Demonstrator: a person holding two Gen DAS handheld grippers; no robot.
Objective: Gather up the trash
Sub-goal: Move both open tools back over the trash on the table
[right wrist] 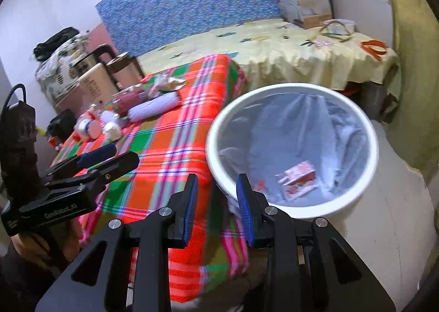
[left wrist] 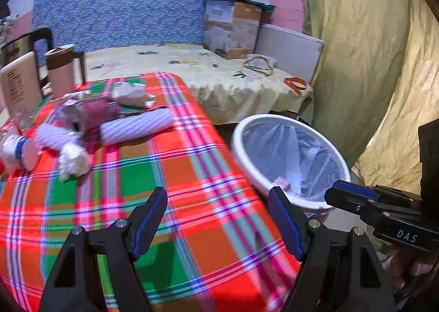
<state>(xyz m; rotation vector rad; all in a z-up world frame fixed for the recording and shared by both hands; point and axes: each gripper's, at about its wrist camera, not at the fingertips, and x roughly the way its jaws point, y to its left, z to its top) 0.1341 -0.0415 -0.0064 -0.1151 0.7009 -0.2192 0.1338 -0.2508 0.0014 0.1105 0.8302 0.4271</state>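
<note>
A white bin (right wrist: pixel 369 131) with a clear liner stands on the floor beside the plaid-covered table (right wrist: pixel 170 147); a red and white packet (right wrist: pixel 297 176) lies inside it. The bin also shows in the left wrist view (left wrist: pixel 241 131). Trash lies at the table's far left: crumpled paper (left wrist: pixel 72 161), a crumpled wrapper (left wrist: pixel 131 94), a red-labelled plastic bottle (left wrist: pixel 87 116), a white ribbed roll (left wrist: pixel 137 125) and a small cup (left wrist: pixel 19 151). My left gripper (left wrist: pixel 218 196) is open and empty above the table. My right gripper (right wrist: pixel 216 183) is open and empty over the bin's near rim.
A kettle (left wrist: pixel 16 46), a brown-lidded jug (left wrist: pixel 61 70) and a beige bottle (left wrist: pixel 19 81) stand at the table's far left corner. Behind is a bed with a yellow sheet (left wrist: pixel 219 79), a cardboard box (left wrist: pixel 233 27) and orange scissors (left wrist: pixel 295 83). A yellow curtain (left wrist: pixel 370 65) hangs right.
</note>
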